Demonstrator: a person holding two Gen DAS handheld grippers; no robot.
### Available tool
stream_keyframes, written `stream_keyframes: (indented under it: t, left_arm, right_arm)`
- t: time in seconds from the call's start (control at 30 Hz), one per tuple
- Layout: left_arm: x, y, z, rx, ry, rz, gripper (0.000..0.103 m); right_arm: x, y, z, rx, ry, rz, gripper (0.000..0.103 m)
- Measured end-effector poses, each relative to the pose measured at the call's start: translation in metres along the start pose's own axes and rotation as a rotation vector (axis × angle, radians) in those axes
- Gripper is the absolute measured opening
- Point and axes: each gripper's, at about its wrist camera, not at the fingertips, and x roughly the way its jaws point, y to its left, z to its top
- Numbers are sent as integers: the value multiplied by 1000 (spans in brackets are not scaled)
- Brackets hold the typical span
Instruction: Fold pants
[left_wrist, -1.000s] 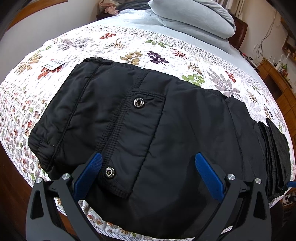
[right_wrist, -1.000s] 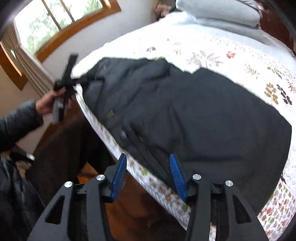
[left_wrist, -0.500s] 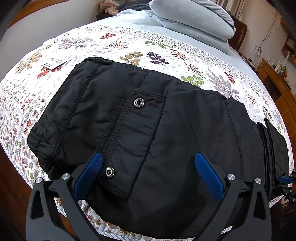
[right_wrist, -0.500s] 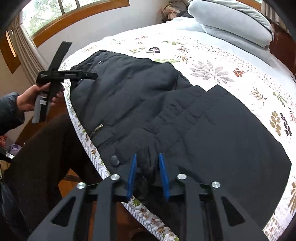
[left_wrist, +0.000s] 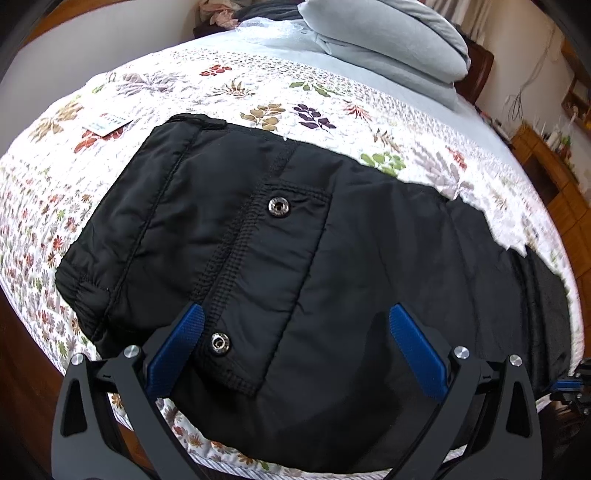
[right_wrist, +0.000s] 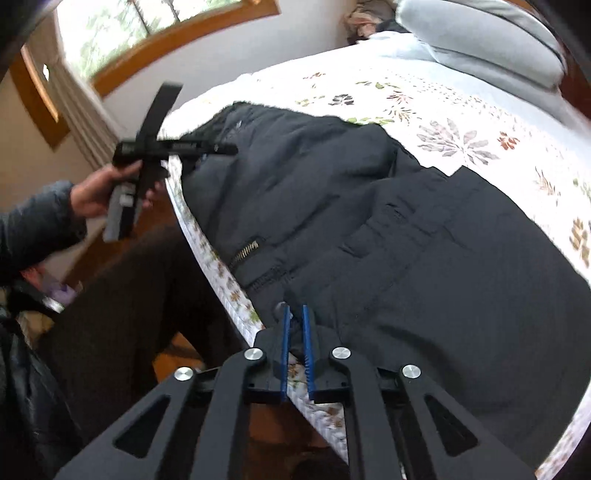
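Along the bed's (left_wrist: 155, 92) near edge lie the black pants (left_wrist: 332, 266), spread flat on the floral quilt. At their left end the left claw (left_wrist: 295, 343) hovers with fingers wide apart above a pocket snap (left_wrist: 218, 344). Farther right, the right claw (right_wrist: 294, 321) is clamped on the pants' edge at the bed's rim.

black angular left claw (left_wrist: 295, 328), blue ribbed pads (left_wrist: 415, 349), silver screws, dark puffy sleeve (right_wrist: 35, 225)
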Motion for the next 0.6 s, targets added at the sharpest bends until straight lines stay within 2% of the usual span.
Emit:
stream_keyframes:
  t: [0.07,0.17,0.23,0.37,0.43,0.5,0.6]
  left_arm:
    - [-8,7,2,-54,-6,-37,101]
    - [-21,20,2,-144,-17,-73,100]
    - [-33,28,-1,-168,-34,-80,100]
    - [-54,40,-10,-161,-74,-46,100]
    - [-58,47,-16,-173,-66,-18,100]
    - [-57,55,-19,-188,-54,-3,100]
    - [-51,67,-23,-233,-35,0,100]
  right_arm:
    - [-12,-12,-1,5,-61,22,11]
    - [-33,-43,-8,141,-132,32,15]
    - [-46,-63,-17,228,-165,26,34]
    - [-74,-118,-45,428,-220,-5,38]
    - [-85,-143,-58,518,-243,1,51]
    - [-96,-170,-77,621,-261,-2,57]
    - [-107,-203,-100,737,-287,-8,59]
